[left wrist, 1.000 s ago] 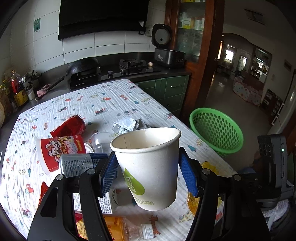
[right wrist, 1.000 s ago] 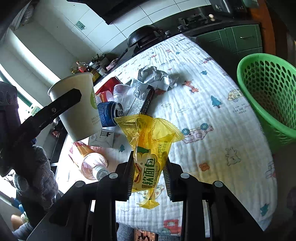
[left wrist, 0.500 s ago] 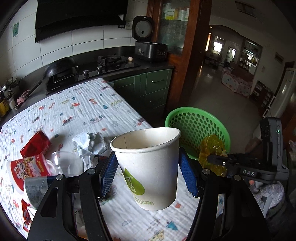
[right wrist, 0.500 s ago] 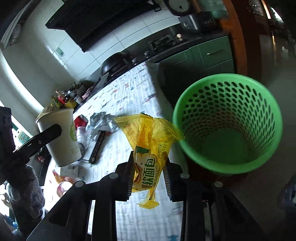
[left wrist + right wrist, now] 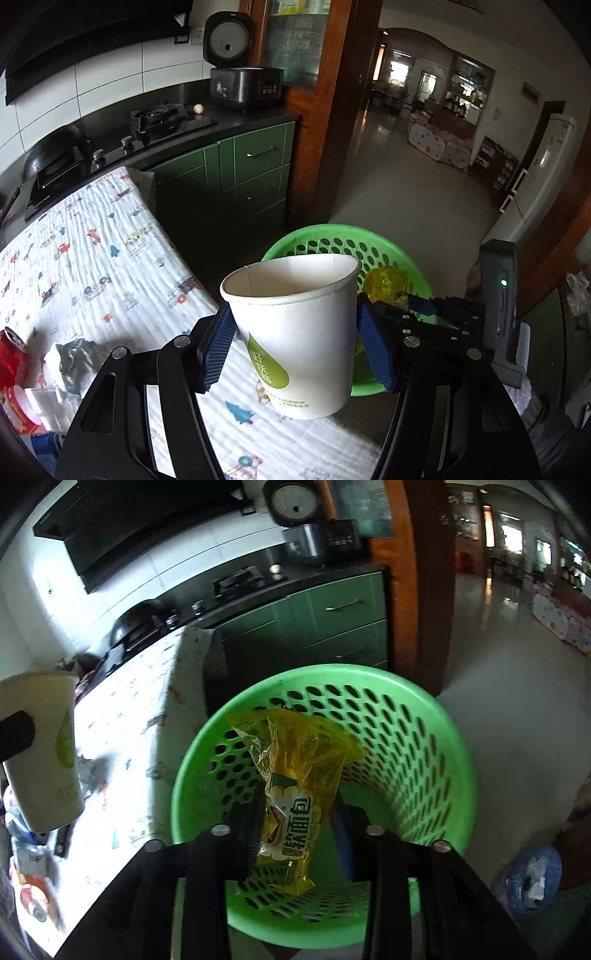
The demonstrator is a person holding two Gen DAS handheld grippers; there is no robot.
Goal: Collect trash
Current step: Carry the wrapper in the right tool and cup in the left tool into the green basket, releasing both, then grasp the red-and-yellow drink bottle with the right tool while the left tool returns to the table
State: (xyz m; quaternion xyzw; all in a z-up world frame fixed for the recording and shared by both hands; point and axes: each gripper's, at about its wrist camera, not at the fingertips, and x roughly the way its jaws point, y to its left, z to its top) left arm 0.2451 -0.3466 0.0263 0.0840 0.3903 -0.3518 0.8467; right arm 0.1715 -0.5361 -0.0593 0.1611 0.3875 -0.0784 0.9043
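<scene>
Jaws: left gripper [image 5: 297, 341] clamps paper cup [image 5: 295, 332]; right gripper [image 5: 295, 825] opening (yellow wrapper [image 5: 295, 782] between).

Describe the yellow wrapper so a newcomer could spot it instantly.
Find the round green perforated basket on the floor beside the table. Directly above its opening, between the opening jaws of the right gripper, hangs the yellow wrapper. It is the only translucent yellow packet, printed with bold Chinese characters.

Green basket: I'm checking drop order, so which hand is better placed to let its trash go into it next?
Right. The right gripper is over the green basket, jaws opening around the yellow wrapper. The left gripper grips the paper cup nearer the table edge.
</scene>
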